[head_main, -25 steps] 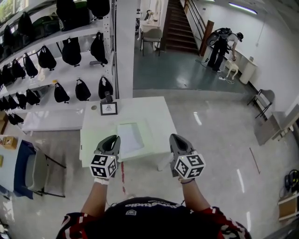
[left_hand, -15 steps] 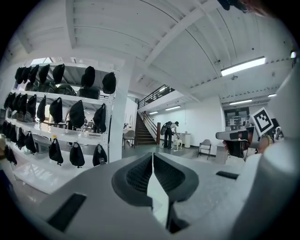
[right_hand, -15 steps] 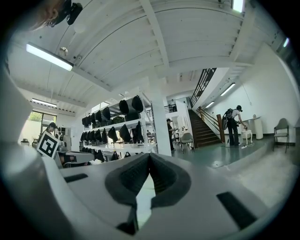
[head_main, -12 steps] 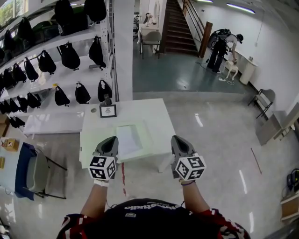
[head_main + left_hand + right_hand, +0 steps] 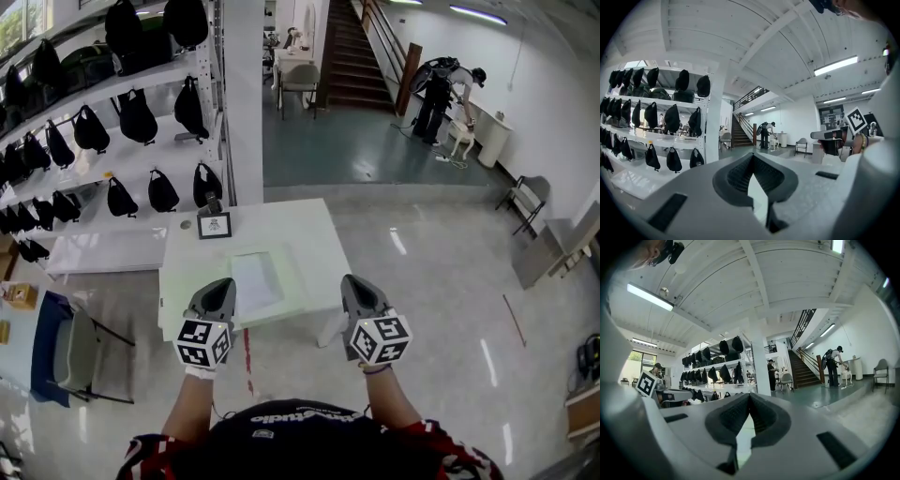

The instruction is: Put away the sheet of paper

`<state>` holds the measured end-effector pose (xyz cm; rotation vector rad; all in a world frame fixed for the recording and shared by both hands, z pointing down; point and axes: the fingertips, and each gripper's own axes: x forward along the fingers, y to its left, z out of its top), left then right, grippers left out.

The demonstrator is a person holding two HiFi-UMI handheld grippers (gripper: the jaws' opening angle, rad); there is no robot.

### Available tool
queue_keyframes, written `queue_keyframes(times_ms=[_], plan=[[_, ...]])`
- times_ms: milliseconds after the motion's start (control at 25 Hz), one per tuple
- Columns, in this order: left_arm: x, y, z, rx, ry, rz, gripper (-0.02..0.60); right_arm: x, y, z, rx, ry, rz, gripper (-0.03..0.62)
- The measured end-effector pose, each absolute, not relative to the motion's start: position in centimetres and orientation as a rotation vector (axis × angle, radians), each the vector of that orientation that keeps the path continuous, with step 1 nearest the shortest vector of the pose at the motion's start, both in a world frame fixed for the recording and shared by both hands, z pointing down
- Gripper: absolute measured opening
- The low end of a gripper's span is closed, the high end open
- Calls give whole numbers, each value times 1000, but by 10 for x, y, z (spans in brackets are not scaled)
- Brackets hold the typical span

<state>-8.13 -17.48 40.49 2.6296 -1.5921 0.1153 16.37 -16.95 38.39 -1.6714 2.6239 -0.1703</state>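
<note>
A white rectangular sheet of paper (image 5: 255,279) lies flat on the white square surface (image 5: 319,230). It rests partly on a pale green flat piece (image 5: 292,281), which shows to its right and along its near edge. The left hand-held gripper (image 5: 221,283) hangs over the near left edge of the surface, just beside the paper's near left corner. I cannot tell whether it touches the paper. Its jaws are closed tip to tip with nothing between the dark ribbed pads (image 5: 738,176). The right hand-held gripper (image 5: 352,279) is at the near right corner of the surface, apart from the paper. Its jaws are also closed and empty. A small black-framed card (image 5: 215,225) stands at the far left corner of the surface. White shelving hung with black bags (image 5: 141,112) runs along the left.
</note>
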Motion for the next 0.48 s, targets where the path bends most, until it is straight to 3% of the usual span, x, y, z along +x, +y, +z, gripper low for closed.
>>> queue_keyframes(times_ms=[480], plan=[[-90,-171,387,2605,-1608,-6,5,166,-167,383,-1689,2631,-146,2]])
